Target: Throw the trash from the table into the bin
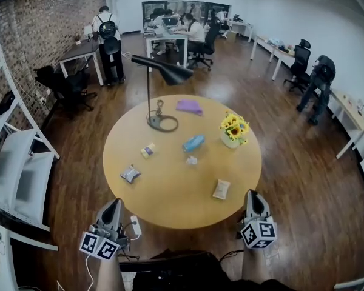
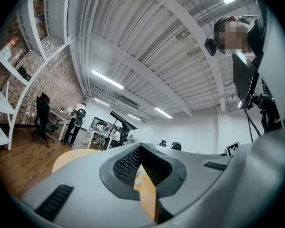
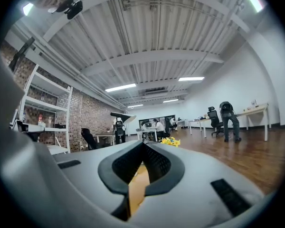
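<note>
1. Head view: a round wooden table (image 1: 170, 220) carries a black desk lamp (image 1: 162, 123), whose ring base stands toward the far-left part of the top.
   - A purple packet (image 1: 189, 107) lies just right of the lamp's base, slightly farther from the person.
   - A pot of sunflowers (image 1: 234, 129) stands well to the right of the lamp.
   - A crumpled blue wrapper (image 1: 193, 143) lies right of the lamp and nearer the person, with a small white scrap (image 1: 192, 160) just on its near side.
   - A small yellow-and-white packet (image 1: 148, 151) lies on the near side of the lamp's base.
   - A silvery wrapper (image 1: 130, 174) lies farther on from the lamp, toward the near-left rim.
   - A beige packet (image 1: 221, 189) lies well apart from the lamp, toward the near-right rim.
   - The left gripper (image 1: 114, 204) sits off the near-left rim and the right gripper (image 1: 251, 194) at the near-right rim. Both are far from the lamp and touch no trash.

2. Left gripper view: the left gripper (image 2: 140, 146) points slightly upward, its jaws closed tip to tip with nothing held. Only a sliver of tabletop (image 2: 147, 194) shows in the wedge behind the tips. The lamp (image 2: 122, 122) rises beyond the jaws, a little left of them.

3. Right gripper view: the right gripper (image 3: 143, 144) is level, its jaws together at the tips and empty, with the tabletop (image 3: 138, 184) showing through the gap. The lamp (image 3: 122, 116) stands left of the tips and the sunflowers (image 3: 170, 141) right of them.
</note>
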The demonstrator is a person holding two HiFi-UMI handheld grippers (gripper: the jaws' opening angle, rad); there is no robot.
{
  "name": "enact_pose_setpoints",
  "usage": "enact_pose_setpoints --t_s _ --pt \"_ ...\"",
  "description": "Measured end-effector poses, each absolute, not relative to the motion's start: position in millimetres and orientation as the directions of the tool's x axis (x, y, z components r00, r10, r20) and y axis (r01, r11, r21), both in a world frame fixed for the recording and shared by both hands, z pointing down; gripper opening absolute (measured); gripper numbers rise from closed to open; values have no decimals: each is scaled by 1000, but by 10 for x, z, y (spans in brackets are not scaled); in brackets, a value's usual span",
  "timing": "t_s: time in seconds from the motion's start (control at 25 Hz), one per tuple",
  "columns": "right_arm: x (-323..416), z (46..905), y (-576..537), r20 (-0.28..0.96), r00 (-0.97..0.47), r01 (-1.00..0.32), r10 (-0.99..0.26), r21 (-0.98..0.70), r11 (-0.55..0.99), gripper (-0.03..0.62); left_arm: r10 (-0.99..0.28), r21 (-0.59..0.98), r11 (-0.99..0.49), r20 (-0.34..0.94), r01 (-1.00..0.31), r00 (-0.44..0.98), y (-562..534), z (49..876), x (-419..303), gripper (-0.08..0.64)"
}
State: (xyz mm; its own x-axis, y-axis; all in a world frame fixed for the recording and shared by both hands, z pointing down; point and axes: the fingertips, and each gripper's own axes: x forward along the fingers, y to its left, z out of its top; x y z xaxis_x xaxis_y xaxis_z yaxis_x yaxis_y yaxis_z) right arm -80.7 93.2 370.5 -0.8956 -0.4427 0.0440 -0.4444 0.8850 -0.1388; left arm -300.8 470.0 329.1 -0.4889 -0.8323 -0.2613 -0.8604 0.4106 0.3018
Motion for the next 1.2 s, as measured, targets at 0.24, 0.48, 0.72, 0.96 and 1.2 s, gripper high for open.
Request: enact_pose_setpoints --t_s 0.24,0.48,0.72,0.96,1.2 --pt "-572 3829 569 76 -878 -478 -472 -158 864 0 -854 309 383 -242 -871 -461 4179 3282 -2908 0" --pt "-258 3955 340 105 -867 -498 -487 -141 856 0 -859 319 381 -225 -868 -460 3869 3315 -2784 0" --pt "-56 4101 184 157 -835 -548 -528 -145 824 0 -869 334 376 -196 -864 -454 3749 3434 -2773 0" --pt "-212 4139 221 182 -827 -556 -531 -128 822 0 -870 331 370 -204 -868 -448 3766 3407 -2993 0" --pt "-618 4023 336 148 -840 -540 -523 -125 832 0 -865 327 377 -208 -866 -456 3880 3458 -3376 0"
